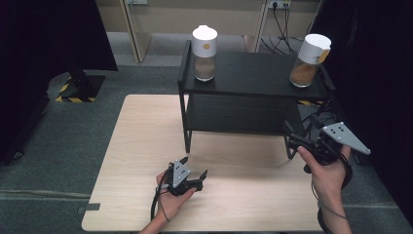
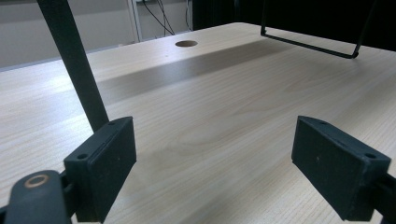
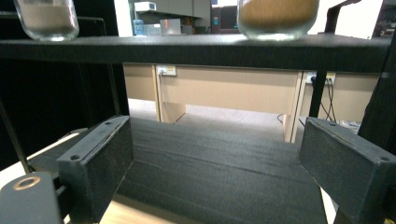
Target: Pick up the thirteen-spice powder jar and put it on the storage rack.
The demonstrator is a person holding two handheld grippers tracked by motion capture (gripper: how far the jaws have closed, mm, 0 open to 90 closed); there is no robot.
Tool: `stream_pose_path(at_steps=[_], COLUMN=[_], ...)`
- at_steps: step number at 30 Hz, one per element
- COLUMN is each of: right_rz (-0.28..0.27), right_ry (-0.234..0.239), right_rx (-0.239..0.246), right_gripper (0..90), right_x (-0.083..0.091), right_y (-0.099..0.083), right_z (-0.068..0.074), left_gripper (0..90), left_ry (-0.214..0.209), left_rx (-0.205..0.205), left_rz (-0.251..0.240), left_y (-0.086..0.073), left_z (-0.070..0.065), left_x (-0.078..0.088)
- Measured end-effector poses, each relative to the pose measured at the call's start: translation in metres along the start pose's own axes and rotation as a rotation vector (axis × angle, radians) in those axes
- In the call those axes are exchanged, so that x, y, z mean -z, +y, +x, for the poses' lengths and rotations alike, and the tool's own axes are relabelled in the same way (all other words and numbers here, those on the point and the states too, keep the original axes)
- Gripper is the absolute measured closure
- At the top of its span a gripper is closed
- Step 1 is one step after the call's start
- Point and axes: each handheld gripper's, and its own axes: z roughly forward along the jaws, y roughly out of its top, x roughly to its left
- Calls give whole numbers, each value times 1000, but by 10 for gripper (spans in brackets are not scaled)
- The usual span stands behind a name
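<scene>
The brown-filled jar [image 1: 309, 59] is standing at the right end of the black shelf's [image 1: 253, 78] top, tilted slightly. Below it the right gripper [image 1: 296, 138] is hovering, jaws wide apart and empty, facing the lower tier. A paler jar [image 1: 204, 47] is sitting leftward. The left gripper [image 1: 194, 171], likewise spread and empty, is resting low over the wooden table [image 1: 146, 146]. In the right gripper view both jars' tops are being cut off.

Wide bare tabletop [image 1: 243, 195] in front of the black shelf [image 1: 253, 78], easy passage there, while the shelf's front left leg [image 1: 187, 139] blocks the way just ahead of the left gripper [image 1: 195, 170], and two jars [image 1: 204, 53] [image 1: 308, 61] crowd the shelf's top corners, open between.
</scene>
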Motion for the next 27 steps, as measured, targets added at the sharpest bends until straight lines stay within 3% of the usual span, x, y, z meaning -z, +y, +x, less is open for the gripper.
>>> stream_pose_path(at_steps=[27], right_rz=[105], right_ry=[46], right_rx=[-71], right_gripper=[106], right_x=[-2], right_y=[-70], right_z=[0], left_gripper=[135], left_ry=[-1], left_rx=[-2], left_rz=[-1], left_y=[0], left_z=[0], left_x=[0])
